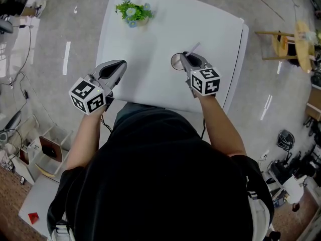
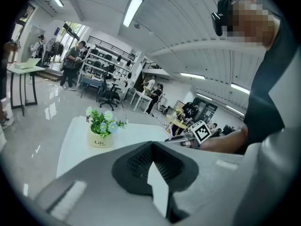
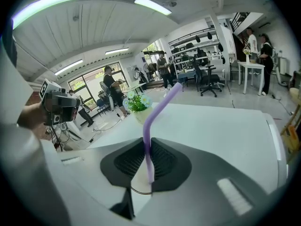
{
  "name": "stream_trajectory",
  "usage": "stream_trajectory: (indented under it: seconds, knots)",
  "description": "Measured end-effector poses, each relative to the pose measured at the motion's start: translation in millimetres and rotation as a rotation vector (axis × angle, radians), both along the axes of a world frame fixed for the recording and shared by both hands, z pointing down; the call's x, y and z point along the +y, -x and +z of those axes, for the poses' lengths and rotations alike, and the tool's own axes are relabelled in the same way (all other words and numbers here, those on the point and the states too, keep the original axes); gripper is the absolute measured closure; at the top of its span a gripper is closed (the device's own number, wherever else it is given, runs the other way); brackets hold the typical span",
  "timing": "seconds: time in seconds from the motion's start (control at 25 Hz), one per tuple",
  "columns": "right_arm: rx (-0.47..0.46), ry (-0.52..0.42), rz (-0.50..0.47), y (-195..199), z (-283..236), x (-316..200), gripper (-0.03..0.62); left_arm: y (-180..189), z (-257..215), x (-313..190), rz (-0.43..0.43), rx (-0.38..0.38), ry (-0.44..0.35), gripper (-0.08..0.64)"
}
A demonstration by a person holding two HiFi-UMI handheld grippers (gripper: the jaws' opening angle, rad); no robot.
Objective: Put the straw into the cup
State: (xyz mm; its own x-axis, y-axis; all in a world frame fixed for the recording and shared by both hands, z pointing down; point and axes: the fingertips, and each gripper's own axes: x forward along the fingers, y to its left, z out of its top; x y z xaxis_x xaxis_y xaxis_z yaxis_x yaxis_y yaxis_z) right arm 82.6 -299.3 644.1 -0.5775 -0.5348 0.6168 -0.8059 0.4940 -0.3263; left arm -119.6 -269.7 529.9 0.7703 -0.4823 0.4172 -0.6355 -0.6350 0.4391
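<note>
Straw (image 3: 147, 147), one, purple, clamped in right claw (image 1: 187, 55) over one cup (image 1: 175, 62), left claw (image 2: 152, 144) closed, empty.

The person wears a black short-sleeved shirt (image 1: 160, 174). The left tongs (image 1: 119, 64) and right tongs (image 1: 187, 55) are grey with black ribbed pads (image 3: 129, 161), each carrying a white cube (image 1: 88, 96) bearing black square markers.

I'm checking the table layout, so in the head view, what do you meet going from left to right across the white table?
Left tongs → flower pot → cup → right tongs, closed on the straw.
</note>
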Motion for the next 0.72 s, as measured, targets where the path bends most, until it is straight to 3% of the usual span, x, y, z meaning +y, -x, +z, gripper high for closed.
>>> stream_trajectory:
  seconds: [0.72]
  knots:
    - [0.032,0.010,-0.015,5.2,6.2,-2.0,0.436,3.6,-0.1,8.1,-0.004,0.014,0.011,0.560]
